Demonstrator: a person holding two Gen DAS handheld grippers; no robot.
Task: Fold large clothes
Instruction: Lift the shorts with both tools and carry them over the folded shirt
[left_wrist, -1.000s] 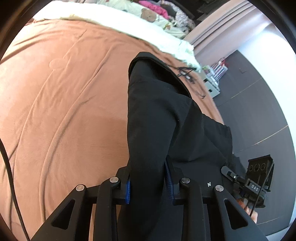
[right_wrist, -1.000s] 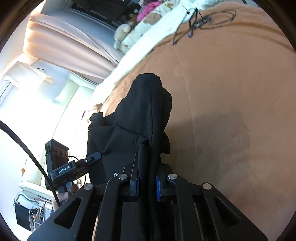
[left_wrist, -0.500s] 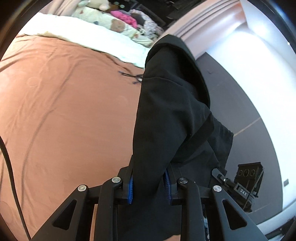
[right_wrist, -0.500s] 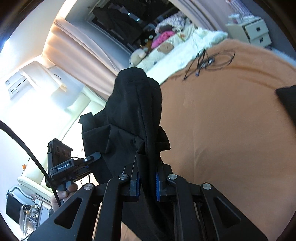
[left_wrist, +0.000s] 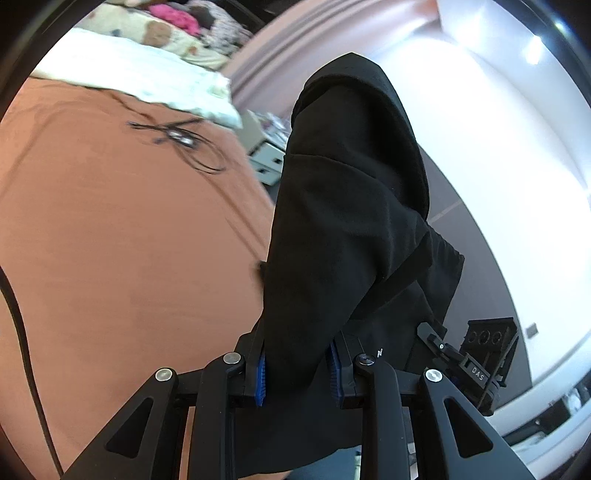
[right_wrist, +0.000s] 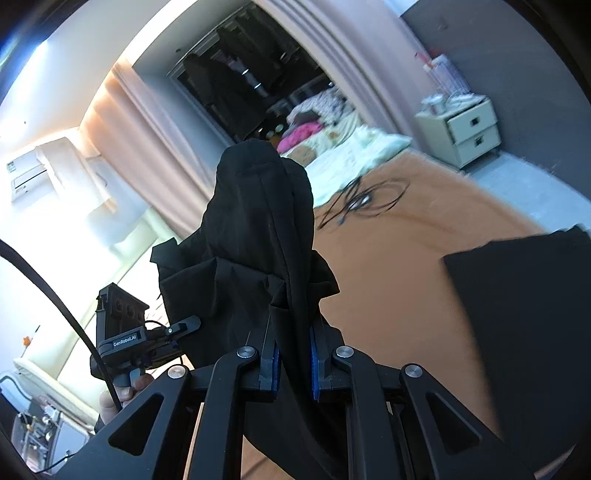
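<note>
A large black garment hangs in the air between both grippers, above the bed's orange cover. My left gripper is shut on a thick bunch of its cloth, which rises over the fingers and hides what is beyond. My right gripper is shut on another fold of the same black garment. In the right wrist view the other gripper's body and a hand show at lower left. A second black cloth lies flat on the orange cover at right.
A tangle of black cable lies on the cover near white pillows. A pale bedside cabinet stands by the grey wall. Curtains and a dark wardrobe are at the back.
Both grippers have risen and swung with the black garment, lifting it off the orange cover. The views now take in the room's walls, and a flat black cloth has come into the right view.
</note>
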